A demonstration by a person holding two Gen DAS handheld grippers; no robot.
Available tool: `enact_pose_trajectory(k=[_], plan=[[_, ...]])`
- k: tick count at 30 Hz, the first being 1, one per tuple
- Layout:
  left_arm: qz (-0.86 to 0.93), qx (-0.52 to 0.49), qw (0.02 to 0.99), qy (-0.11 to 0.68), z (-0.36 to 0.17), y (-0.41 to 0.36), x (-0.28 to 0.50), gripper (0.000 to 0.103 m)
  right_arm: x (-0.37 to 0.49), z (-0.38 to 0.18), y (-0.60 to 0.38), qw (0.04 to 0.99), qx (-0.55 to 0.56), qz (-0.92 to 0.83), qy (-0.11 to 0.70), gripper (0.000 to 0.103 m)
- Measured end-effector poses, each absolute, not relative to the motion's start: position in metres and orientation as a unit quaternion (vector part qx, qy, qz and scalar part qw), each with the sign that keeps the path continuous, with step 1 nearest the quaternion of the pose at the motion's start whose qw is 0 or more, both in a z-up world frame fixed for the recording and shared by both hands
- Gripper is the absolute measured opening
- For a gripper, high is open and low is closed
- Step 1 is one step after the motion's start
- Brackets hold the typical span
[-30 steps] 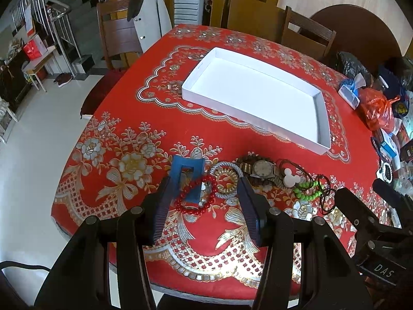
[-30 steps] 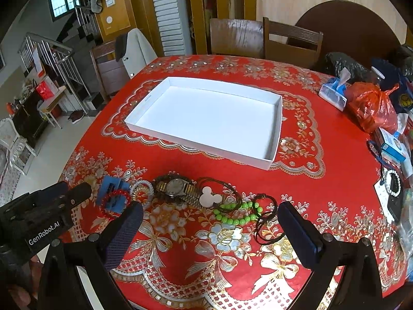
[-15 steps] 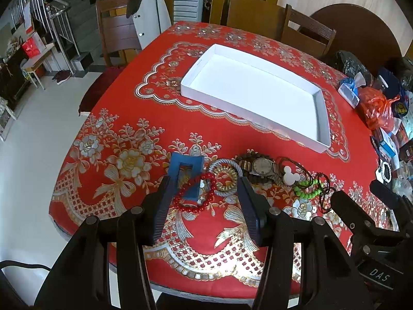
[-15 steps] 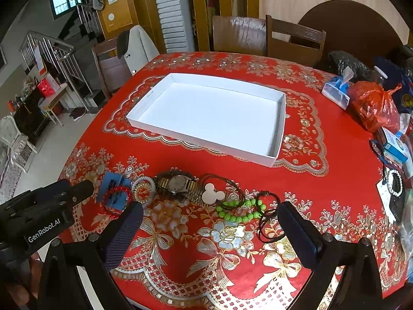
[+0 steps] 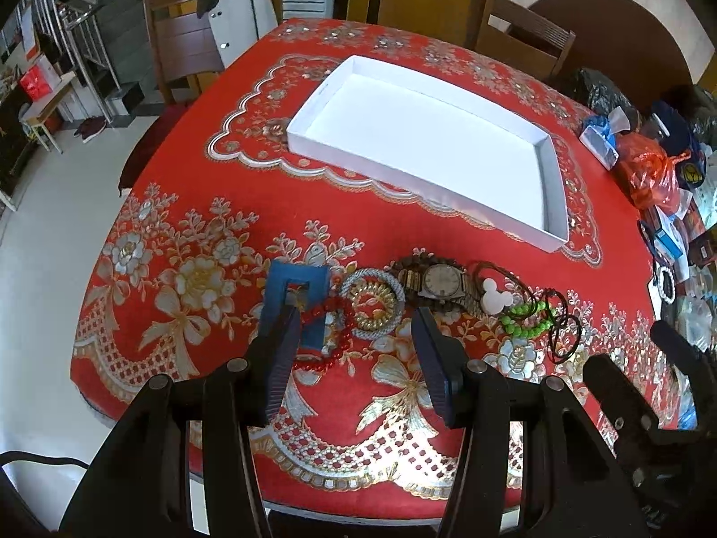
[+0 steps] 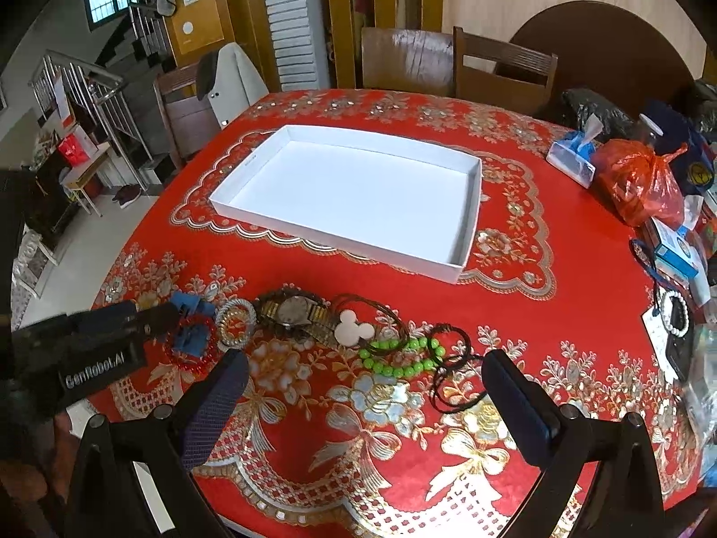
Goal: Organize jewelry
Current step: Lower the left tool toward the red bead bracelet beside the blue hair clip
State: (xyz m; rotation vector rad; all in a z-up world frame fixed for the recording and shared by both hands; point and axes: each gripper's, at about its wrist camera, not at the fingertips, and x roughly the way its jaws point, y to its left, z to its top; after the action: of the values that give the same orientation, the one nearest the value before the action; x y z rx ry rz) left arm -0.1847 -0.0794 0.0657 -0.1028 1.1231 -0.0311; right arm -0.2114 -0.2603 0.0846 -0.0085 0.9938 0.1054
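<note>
Left hand-held gripper settles over the red bracelet

Now the left hand-held gripper [image 5: 354, 340] hangs closer to the near-left end of the jewelry row than it did a second ago: its left finger [image 5: 280, 349] overlaps the blue clip [image 5: 287, 296] and the edge of the red bead bracelet [image 5: 327, 336], where before both lay clear between the fingers. The jaws stand spread as before, with nothing pinched. That reads as lining up for a first pick, since the white tray [image 5: 549, 197] on the far side of the desk [image 5: 188, 206] holds nothing yet and all the sorting is ahead.

The right hand-held gripper [image 6: 363, 399] has not shifted; it waits spread and empty over the right part of the row, near the green bead bracelet [image 6: 394, 365] and the black cords [image 6: 452, 381].

The pieces lie in a line running left to right along the near edge of the desk: clip and red bracelet, then a silver-and-gold bangle [image 5: 372, 302], a wristwatch [image 5: 441, 282], a white mouse-shaped charm [image 5: 495, 300], green beads, cords. The clip's long axis runs near to far, its open slot toward the tray. The watch's band lies along the row, face up. The tray's long axis slants from far left to near right
</note>
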Motion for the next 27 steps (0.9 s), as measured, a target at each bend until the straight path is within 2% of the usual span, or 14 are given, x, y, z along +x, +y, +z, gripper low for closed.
enact_pose_trajectory(k=[13, 27], plan=[[-0.022, -0.053, 0.841, 0.538, 0.063, -0.087, -0.176, 0.051, -0.211, 0.082, -0.287, 0.875, 0.035, 0.027, 0.483, 0.103], [0.023, -0.109, 0.823, 0.557, 0.048, -0.031, -0.177, 0.051, -0.189, 0.065, -0.273, 0.865, 0.029, 0.065, 0.496, 0.103]])
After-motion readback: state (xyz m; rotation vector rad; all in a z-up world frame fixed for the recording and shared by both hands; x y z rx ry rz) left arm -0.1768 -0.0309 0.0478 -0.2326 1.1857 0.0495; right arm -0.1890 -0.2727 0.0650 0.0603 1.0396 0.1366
